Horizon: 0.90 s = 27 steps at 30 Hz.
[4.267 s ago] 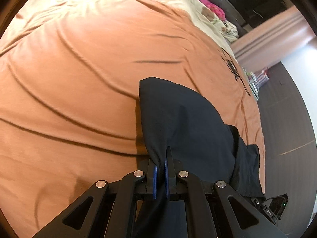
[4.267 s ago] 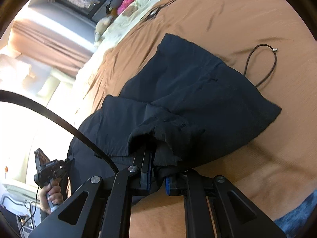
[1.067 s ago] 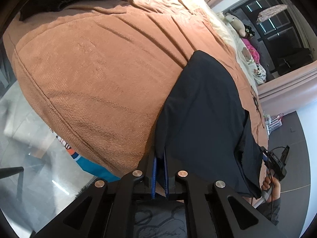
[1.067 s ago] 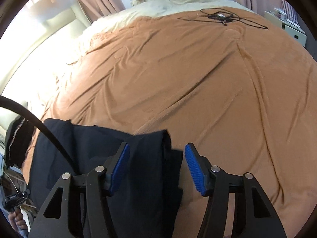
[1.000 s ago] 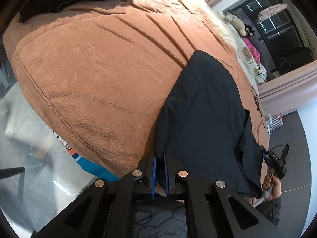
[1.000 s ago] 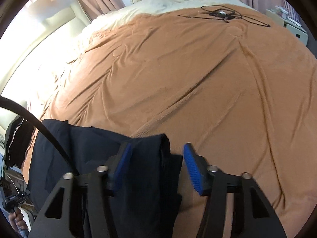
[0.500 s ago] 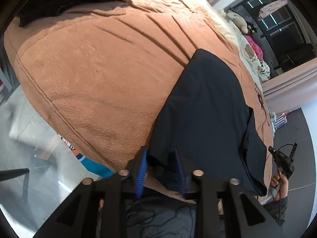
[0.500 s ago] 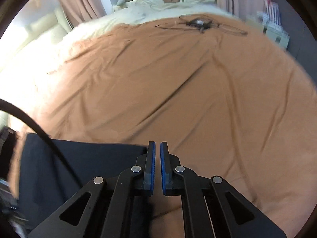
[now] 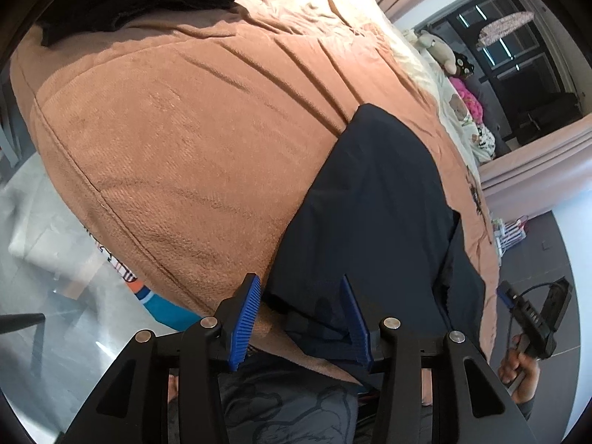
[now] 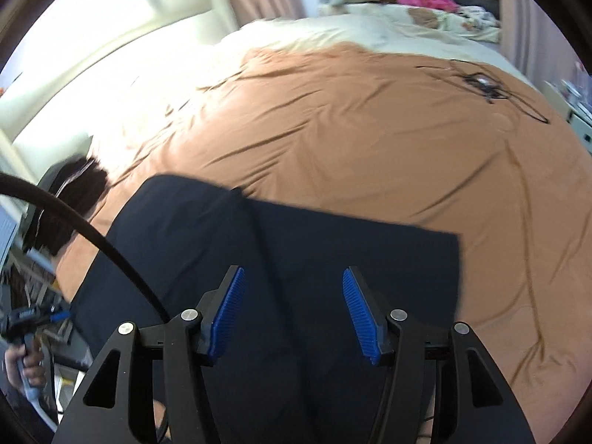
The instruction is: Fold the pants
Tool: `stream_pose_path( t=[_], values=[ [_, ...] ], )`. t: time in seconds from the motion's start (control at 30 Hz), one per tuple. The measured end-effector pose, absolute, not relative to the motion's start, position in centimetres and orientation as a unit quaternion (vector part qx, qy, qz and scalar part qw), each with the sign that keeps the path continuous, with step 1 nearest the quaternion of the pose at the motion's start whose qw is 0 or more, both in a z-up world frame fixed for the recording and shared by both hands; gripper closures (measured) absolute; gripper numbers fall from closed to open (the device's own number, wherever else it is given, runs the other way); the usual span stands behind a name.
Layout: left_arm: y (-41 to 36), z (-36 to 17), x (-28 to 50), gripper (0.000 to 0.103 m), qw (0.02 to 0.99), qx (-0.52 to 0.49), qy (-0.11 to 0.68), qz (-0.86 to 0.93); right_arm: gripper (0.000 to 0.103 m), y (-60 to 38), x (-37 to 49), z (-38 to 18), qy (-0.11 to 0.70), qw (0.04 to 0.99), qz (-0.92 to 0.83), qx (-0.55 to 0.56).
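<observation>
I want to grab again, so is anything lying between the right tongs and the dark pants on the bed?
Nothing visible. The right tongs, jaws opening and empty, hang directly over the pants on the brown blanket.

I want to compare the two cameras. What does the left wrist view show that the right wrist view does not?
Only the left wrist view shows the floor beside the bed and the dark window.

Only the right wrist view shows the tangled black cable on the blanket.

Both show the dark pants lying flat on the brown blanket, and open, still widening blue-padded tongs, left and right, gripping nothing.
</observation>
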<state>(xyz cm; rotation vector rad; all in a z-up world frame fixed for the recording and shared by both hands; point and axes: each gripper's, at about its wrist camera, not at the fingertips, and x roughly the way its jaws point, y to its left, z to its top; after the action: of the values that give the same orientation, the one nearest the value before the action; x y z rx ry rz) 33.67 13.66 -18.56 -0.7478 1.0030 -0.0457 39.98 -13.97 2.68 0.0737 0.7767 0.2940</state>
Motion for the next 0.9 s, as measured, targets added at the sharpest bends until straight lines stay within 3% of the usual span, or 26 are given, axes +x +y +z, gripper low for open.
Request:
stream_pose_path(
  t=[0.2, 0.9],
  values=[
    [14.2, -18.5, 33.1, 0.056, 0.81, -0.359, 0.463, -0.016, 0.043, -10.8, 39.4, 2.3, 0.393, 0.903, 0.175, -0.006],
    [15.6, -19.1, 31.8, 0.056, 0.807, -0.374, 0.456, -0.021, 0.048, -4.1, 40.9, -0.2, 0.414, 0.875, 0.235, -0.086]
  ],
)
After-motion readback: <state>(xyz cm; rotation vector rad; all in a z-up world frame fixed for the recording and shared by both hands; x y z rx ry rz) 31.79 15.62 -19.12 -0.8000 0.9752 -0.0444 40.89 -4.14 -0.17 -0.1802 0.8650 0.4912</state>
